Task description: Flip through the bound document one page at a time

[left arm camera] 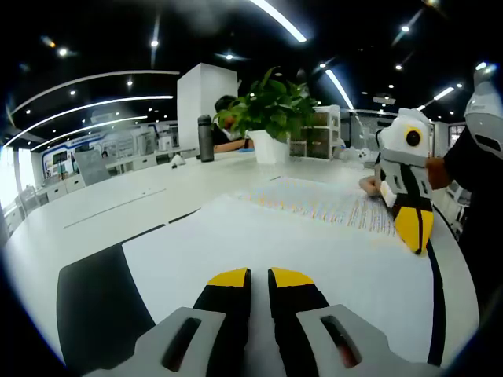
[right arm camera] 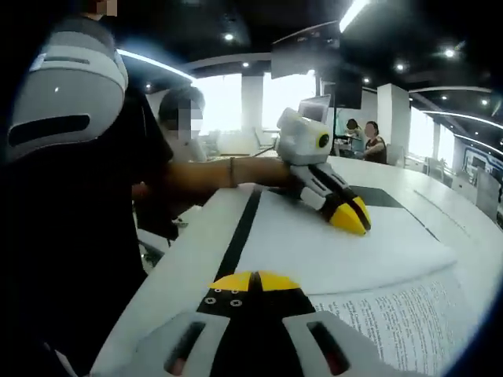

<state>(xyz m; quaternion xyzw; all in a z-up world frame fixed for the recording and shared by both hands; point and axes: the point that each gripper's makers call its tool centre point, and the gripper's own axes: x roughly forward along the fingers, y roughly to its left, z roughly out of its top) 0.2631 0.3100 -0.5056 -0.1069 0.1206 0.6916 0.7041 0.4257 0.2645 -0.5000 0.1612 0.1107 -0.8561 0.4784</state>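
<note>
The bound document lies open on a black mat [left arm camera: 94, 306] on the white table. Its blank white page [left arm camera: 236, 243] spreads under my left gripper [left arm camera: 260, 277], whose yellow-tipped jaws stand almost together with a thin gap, low over the sheet. The printed page [left arm camera: 330, 206] lies beyond. My right gripper [left arm camera: 414, 229] comes in from the right with its tip down at that page's edge. In the right gripper view my right gripper [right arm camera: 253, 281] is shut, tips over the black mat [right arm camera: 240, 236], beside the printed page [right arm camera: 401, 322]. Whether it pinches a sheet cannot be made out. The left gripper [right arm camera: 351, 216] rests on the blank page [right arm camera: 314, 251].
A potted plant [left arm camera: 271, 110] and a dark bottle [left arm camera: 206, 137] stand at the table's far side, with a seated person behind them. The person holding the grippers [right arm camera: 71, 196] is close on the left, forearm [right arm camera: 228, 173] reaching across. Table edge [right arm camera: 157, 275] runs nearby.
</note>
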